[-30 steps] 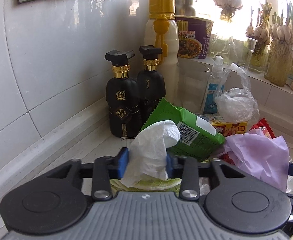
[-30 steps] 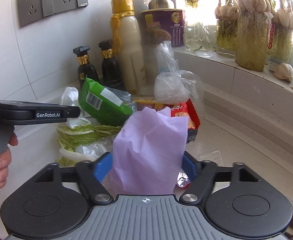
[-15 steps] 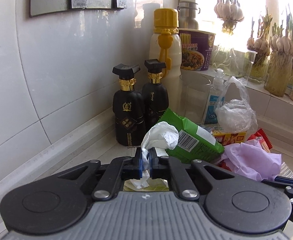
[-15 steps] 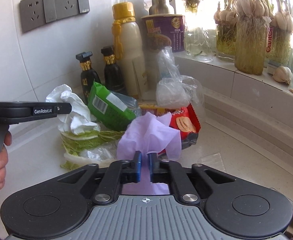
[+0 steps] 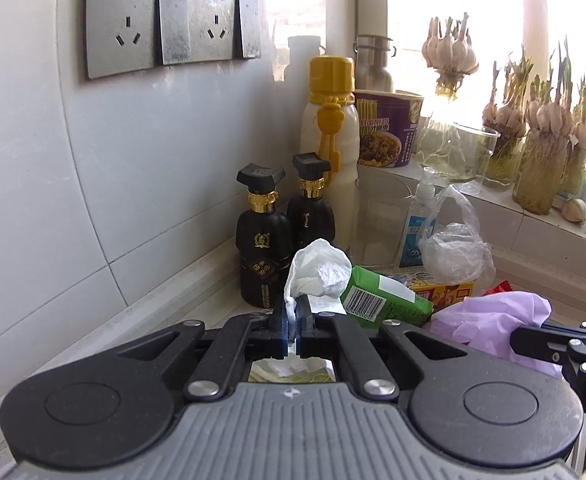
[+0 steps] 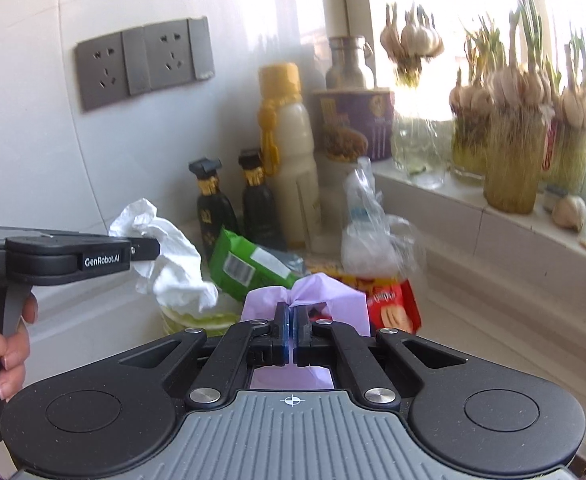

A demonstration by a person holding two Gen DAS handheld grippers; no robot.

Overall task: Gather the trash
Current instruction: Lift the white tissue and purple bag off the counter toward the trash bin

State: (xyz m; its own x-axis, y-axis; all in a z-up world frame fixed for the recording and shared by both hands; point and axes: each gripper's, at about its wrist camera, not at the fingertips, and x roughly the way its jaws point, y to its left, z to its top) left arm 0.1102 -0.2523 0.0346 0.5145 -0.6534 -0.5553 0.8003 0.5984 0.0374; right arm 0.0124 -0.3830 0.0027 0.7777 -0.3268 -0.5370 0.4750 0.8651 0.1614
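Both claws pinched tight: left gripper on tissue, right gripper on purple sheet; lift straight, clearing green packet at eleven o'clock.

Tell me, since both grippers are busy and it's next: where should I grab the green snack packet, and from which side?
Grip the green snack packet at its raised upper-left end, coming from above. It lies tilted on the pile, that end free, while its lower end is tucked under the clear plastic bag.

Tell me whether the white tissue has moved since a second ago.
Yes. The white tissue, pinched in the left tool, has risen: in the right wrist view it now hangs above the cabbage leaves, level with the black bottles.
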